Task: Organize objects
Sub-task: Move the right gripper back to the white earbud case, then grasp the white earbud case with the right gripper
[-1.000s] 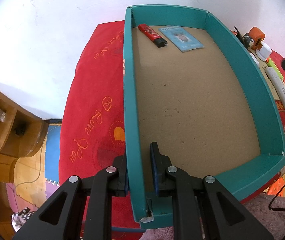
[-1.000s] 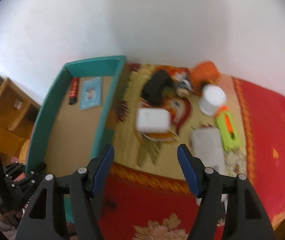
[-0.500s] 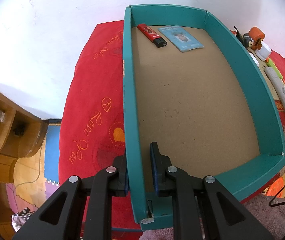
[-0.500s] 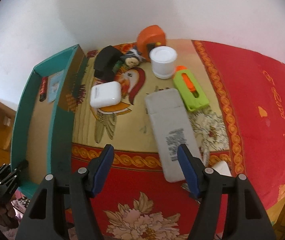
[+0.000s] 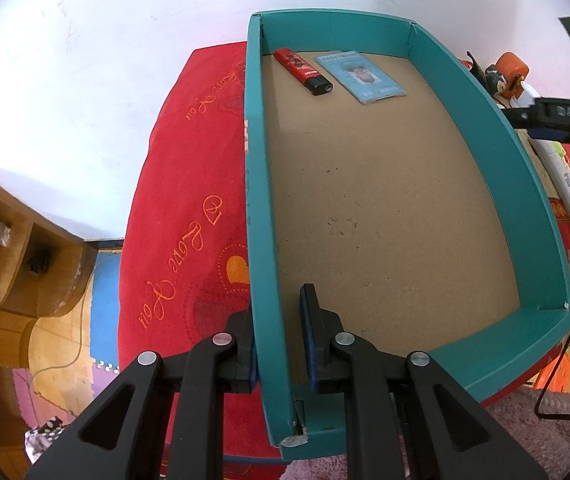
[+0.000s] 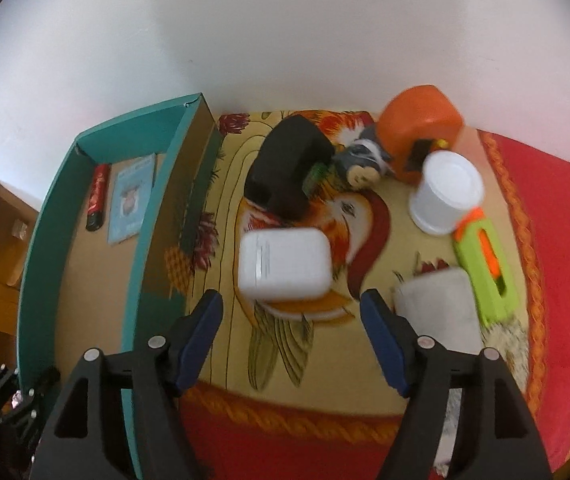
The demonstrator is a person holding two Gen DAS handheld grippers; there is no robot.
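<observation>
My left gripper [image 5: 277,332] is shut on the left wall of the teal box [image 5: 255,200], one pad outside and one inside. A red lighter [image 5: 301,71] and a blue card [image 5: 361,76] lie at the box's far end. In the right wrist view my right gripper [image 6: 291,320] hangs over a white rounded case [image 6: 285,266] on the patterned cloth. Its jaws are opening. The case sits just ahead of the blue pads [image 6: 205,320], and neither pad touches it. The teal box [image 6: 153,216] stands to the left of the case.
Beyond the case are a black box [image 6: 289,168], a small plush toy [image 6: 365,160], an orange tape measure [image 6: 417,128] and a white cup [image 6: 447,192]. A green knife [image 6: 485,264] and a pale flat device [image 6: 437,308] lie on the right. A wooden shelf [image 5: 13,248] stands left of the bed.
The right gripper swung left and sank toward the white case, which now looks larger and centred between wider jaws. The left gripper kept its hold on the box wall.
</observation>
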